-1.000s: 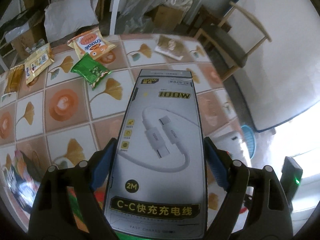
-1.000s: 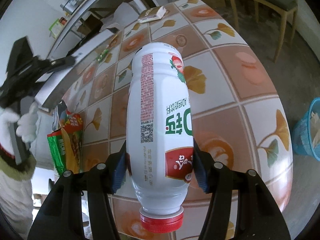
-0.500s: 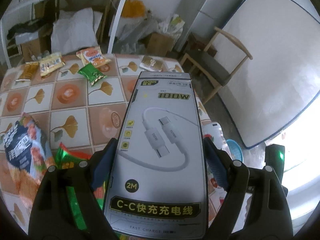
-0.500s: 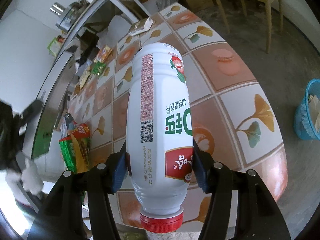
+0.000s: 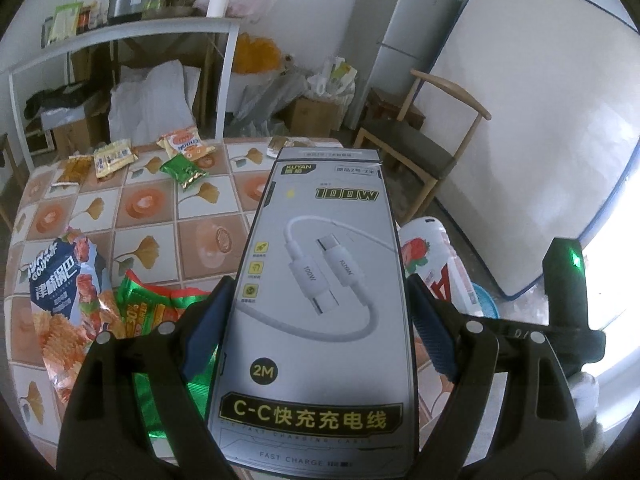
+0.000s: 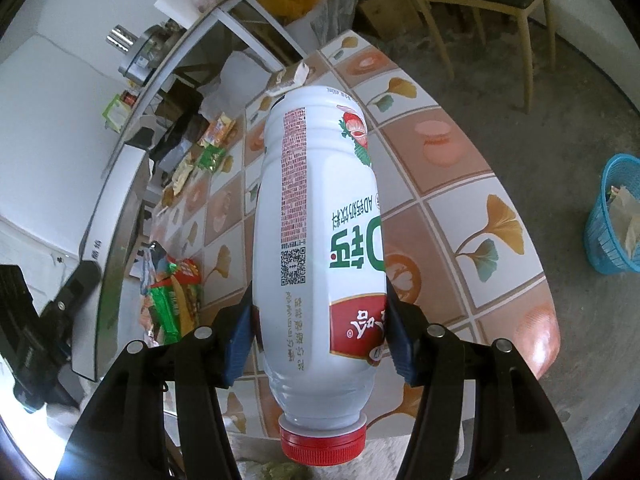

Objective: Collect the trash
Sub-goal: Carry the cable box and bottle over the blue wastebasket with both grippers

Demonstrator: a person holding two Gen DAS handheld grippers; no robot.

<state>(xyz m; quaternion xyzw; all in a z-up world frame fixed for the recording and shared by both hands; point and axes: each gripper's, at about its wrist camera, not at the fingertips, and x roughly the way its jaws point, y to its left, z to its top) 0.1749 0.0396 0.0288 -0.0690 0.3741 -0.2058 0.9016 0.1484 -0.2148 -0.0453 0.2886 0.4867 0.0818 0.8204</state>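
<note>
My left gripper [image 5: 320, 320] is shut on a grey charging-cable box [image 5: 320, 292] and holds it above the tiled table [image 5: 144, 204]. My right gripper [image 6: 320, 320] is shut on a white drink bottle [image 6: 320, 216] with a red cap, base pointing forward, above the table [image 6: 440, 184]. The bottle also shows in the left wrist view [image 5: 432, 256], right of the box. A blue trash basket [image 6: 616, 216] stands on the floor right of the table. Snack wrappers lie on the table: a blue chip bag [image 5: 64, 280], a green-red bag [image 5: 160, 308], a green packet [image 5: 182, 170].
More wrappers [image 5: 112, 156] lie at the table's far edge, and a torn wrapper [image 6: 286, 78] at the far end. A wooden chair [image 5: 424, 148] stands beyond the table. A metal shelf [image 5: 120, 36], boxes and bags crowd the back wall.
Both grippers have lifted and drawn back from the table with their loads. More of the table, the chip bags and the room have come into view.
</note>
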